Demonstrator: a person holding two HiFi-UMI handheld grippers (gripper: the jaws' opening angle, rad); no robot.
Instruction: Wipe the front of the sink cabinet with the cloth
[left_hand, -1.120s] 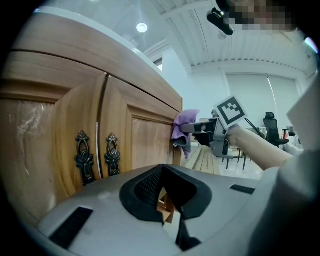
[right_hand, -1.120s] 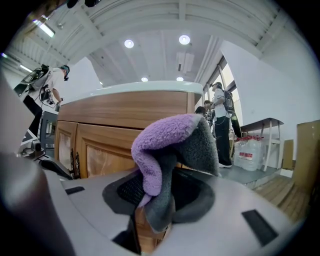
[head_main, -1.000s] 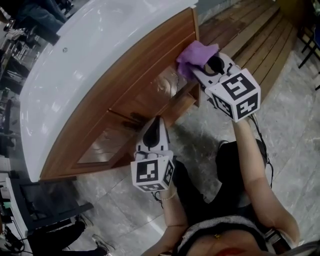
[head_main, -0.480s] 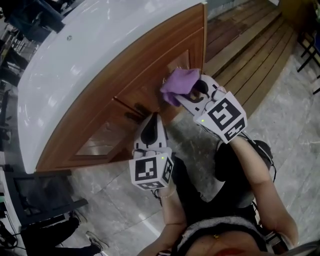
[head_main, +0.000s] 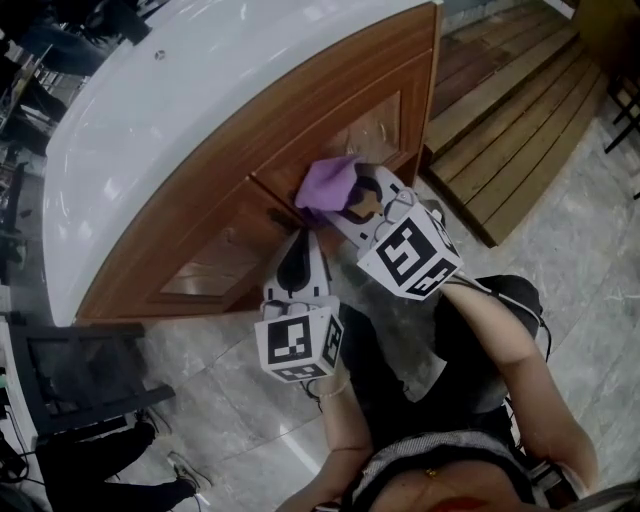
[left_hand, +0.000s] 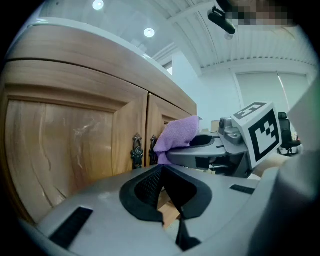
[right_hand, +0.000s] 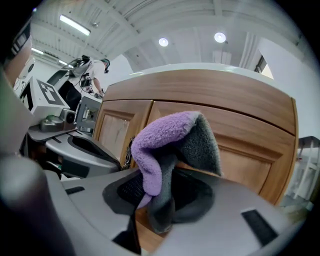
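A purple cloth (head_main: 328, 183) with a grey underside is pressed against the wooden front of the sink cabinet (head_main: 240, 180), near where its two doors meet. My right gripper (head_main: 352, 205) is shut on the cloth (right_hand: 165, 145), which bulges out above the jaws. In the left gripper view the cloth (left_hand: 176, 135) sits just right of the two dark metal door handles (left_hand: 144, 151). My left gripper (head_main: 301, 252) hangs below and left of the right one, shut and empty, pointing at the cabinet doors (left_hand: 75, 145).
A white countertop (head_main: 170, 110) caps the curved cabinet. Wooden decking steps (head_main: 510, 120) lie to the right on the grey marble floor (head_main: 230, 400). A dark chair or stand (head_main: 80, 370) is at the lower left. The person's legs are below the grippers.
The right gripper has dragged the cloth leftward and down along the cabinet front, from the right door's edge to the door handles. The left gripper has stayed almost still.
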